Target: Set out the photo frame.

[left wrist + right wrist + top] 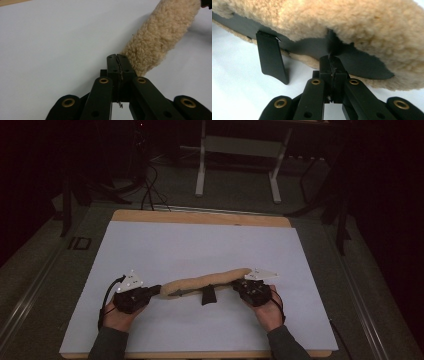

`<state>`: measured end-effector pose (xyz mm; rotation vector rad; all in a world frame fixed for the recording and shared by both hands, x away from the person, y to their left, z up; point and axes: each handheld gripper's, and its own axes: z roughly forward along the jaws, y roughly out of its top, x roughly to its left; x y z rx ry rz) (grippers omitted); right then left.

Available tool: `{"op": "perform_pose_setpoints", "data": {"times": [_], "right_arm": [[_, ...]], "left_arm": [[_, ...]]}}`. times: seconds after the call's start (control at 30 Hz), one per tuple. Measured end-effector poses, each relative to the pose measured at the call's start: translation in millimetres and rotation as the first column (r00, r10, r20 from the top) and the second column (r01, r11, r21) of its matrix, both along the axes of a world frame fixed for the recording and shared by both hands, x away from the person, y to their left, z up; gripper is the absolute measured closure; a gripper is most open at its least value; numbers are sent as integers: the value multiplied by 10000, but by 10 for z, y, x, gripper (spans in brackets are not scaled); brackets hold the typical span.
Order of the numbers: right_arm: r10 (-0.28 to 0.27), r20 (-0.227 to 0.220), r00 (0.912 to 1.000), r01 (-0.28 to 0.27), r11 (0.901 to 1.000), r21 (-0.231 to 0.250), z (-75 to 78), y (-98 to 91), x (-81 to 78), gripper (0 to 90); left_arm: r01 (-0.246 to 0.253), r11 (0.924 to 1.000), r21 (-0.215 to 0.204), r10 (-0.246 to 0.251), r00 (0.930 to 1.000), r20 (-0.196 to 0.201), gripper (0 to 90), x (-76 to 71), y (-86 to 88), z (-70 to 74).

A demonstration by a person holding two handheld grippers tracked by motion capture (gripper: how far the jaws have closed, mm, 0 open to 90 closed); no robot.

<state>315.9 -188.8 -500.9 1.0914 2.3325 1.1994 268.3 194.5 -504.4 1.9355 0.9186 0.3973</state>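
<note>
A long tan fleece pad point(207, 280) lies across the white sheet, its black lining point(312, 47) showing along the near side. A short black strap tab point(208, 296) hangs from that lining near the middle, and it also shows as a flat black tab point(271, 57) in the right gripper view. My left gripper point(156, 290) is shut at the pad's left end, where the fleece point(160, 35) runs off from the jaw tips point(117, 56) and a thin edge is pinched between them. My right gripper point(236, 285) is shut on the black lining at the right end point(331, 58).
A white sheet point(200, 245) covers most of a wooden table point(200, 216). Beyond the table the dim floor holds a white frame stand point(240, 150) and loose cables point(150, 185). The person's forearms come in from the near edge.
</note>
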Motion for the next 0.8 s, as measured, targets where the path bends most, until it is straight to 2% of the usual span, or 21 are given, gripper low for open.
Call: {"op": "perform_pose_setpoints", "data": {"times": [0.8], "right_arm": [[-164,50,9999,164,9998,148,9,115,46,897]], "left_arm": [[690,9976,90,-691,9976,92,900,-67,-182,1]]}}
